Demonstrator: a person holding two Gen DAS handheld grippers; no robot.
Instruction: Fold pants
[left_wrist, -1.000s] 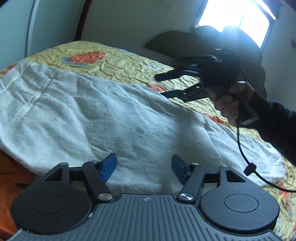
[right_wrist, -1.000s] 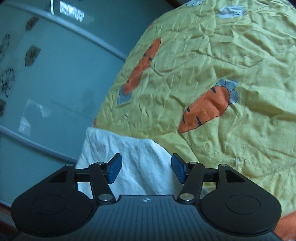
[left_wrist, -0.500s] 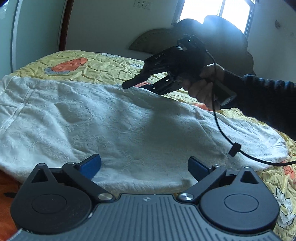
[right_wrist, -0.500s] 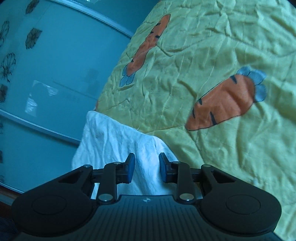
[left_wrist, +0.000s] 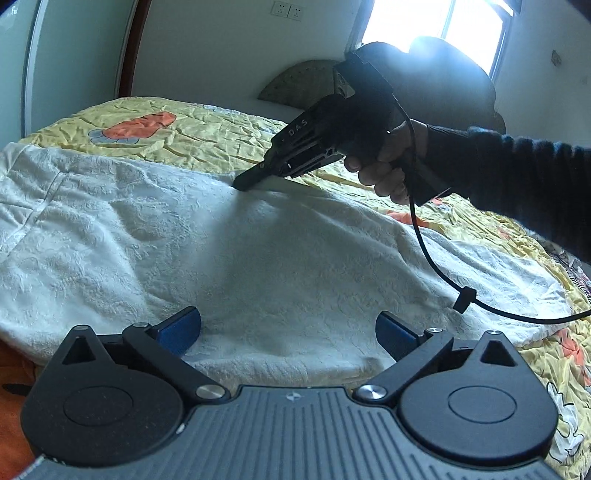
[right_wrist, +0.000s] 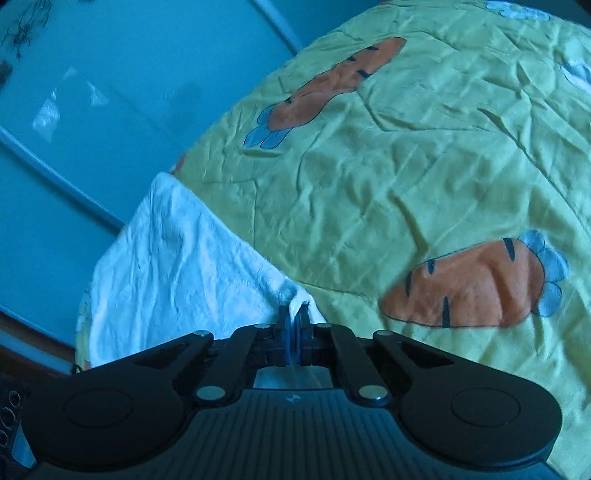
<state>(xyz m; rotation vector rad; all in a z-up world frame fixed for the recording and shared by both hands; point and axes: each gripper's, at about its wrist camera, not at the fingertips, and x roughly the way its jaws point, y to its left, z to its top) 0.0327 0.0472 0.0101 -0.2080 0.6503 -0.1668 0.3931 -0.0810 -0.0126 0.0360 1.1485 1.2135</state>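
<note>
Your right gripper (right_wrist: 294, 332) pinches white pants (left_wrist: 258, 258) edge, seen close only in right view; left view shows your left gripper (left_wrist: 288, 332) spread wide above pants on bed (right_wrist: 406, 166)

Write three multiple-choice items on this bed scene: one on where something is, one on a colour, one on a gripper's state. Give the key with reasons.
1. Where do the white pants lie?
A. on the floor
B. spread on the yellow bedspread
C. hung on the headboard

2. What colour are the carrots printed on the bedspread?
A. orange
B. purple
C. green

3. What state is the right gripper in?
A. wide open above the cloth
B. shut on an edge of the pants
C. shut on the cable

Key:
1 B, the white cloth lies flat across the yellow cover.
2 A, each carrot body is orange with pale blue leaves.
3 B, white fabric is pinched between its closed blue pads, while the left gripper stands open.
</note>
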